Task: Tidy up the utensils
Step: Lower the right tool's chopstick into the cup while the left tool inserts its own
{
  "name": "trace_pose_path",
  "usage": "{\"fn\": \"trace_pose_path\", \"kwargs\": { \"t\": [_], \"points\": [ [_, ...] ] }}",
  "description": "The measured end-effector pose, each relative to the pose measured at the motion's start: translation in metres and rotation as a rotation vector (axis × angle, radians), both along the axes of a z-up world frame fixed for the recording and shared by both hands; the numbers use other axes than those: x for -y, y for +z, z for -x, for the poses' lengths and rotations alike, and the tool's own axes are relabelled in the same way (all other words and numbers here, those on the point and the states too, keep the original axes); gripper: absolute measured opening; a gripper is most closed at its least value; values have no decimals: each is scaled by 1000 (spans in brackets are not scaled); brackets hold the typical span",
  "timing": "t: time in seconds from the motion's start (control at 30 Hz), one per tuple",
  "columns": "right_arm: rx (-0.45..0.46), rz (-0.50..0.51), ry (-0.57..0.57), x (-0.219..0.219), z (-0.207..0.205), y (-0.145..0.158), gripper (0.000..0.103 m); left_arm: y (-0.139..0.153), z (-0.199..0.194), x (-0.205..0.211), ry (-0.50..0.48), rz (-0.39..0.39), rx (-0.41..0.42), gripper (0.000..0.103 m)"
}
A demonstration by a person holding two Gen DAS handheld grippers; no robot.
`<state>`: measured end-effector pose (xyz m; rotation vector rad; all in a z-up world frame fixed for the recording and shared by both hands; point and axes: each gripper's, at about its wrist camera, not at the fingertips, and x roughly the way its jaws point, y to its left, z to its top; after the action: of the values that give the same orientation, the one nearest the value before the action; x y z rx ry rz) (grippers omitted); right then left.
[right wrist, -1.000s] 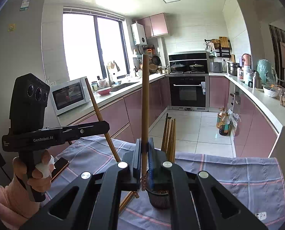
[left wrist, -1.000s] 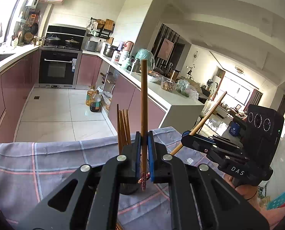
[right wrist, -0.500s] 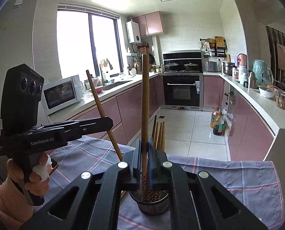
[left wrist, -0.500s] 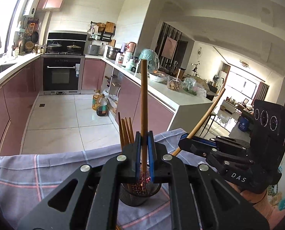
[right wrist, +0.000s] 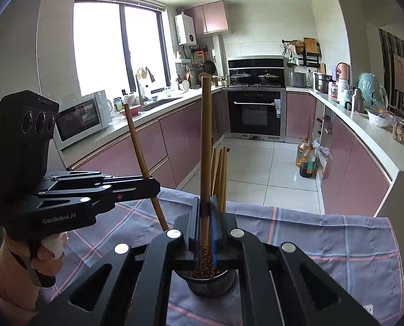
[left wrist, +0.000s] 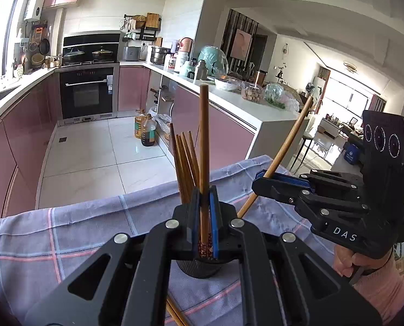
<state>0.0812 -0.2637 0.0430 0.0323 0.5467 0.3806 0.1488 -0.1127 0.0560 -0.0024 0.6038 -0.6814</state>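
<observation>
Left tongs: the black left gripper with blue pads (left wrist: 204, 212) is clamped narrow on a long brown wooden chopstick with a red patterned lower end (left wrist: 203, 146), held upright
Right tongs: the black right gripper with blue pads (right wrist: 206, 222) is likewise pinched tight on its own brown patterned-end chopstick (right wrist: 206, 146), also upright
Where the chopsticks are: both decorated tips hang over the mouth of the dark round mesh utensil cup (right wrist: 211, 282); whether they are inside the rim I cannot tell from these angles
Already stowed: a bunch of plain brown chopsticks (left wrist: 185, 163) stands in the cup, leaning away from the cameras
Left over: a chopstick end (left wrist: 174, 315) lies on the cloth near the cup's foot, so the task looks part done
Risk, collision: the two grippers crowd the same small cup; lowered together, their fingers may knock each other or the rim
Risk, tipping: the cup looks light, and a sideways push from a stick could topple it and spill the bunch
Risk, miss: a stick released off-centre could bounce off the rim onto the cloth
Surface: a grey-blue checked cloth with pink lines (right wrist: 324, 233), slightly wrinkled, covers the table
Room: a kitchen with pink cabinets, black built-in oven (right wrist: 254, 114), white microwave (right wrist: 82, 116), bright window and pale tiled floor
</observation>
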Motion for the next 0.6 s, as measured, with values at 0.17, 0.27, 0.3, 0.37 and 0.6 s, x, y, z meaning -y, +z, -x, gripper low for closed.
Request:
{"fn": "trace_pose_path", "kwargs": {
  "t": [0.17,0.27,0.3,0.37,0.6],
  "points": [
    [-39,23,12,-4,-6,-8,6,-8,-4,3,-15,-33,-23,7],
    [-70,43,23,-8,-12,-14,6,-13,-7,7,-29,-61,-43,7],
    [-78,51,24,-13,-12,-17,6,-15,-9,8,-34,-68,-50,7],
    [-98,63,28,-16,-17,-22,6,-18,-12,10,-35,-79,-63,7],
    [-128,53,13,-17,-33,-31,6,-26,-31,14,-15,-74,-106,8]
  ]
}}
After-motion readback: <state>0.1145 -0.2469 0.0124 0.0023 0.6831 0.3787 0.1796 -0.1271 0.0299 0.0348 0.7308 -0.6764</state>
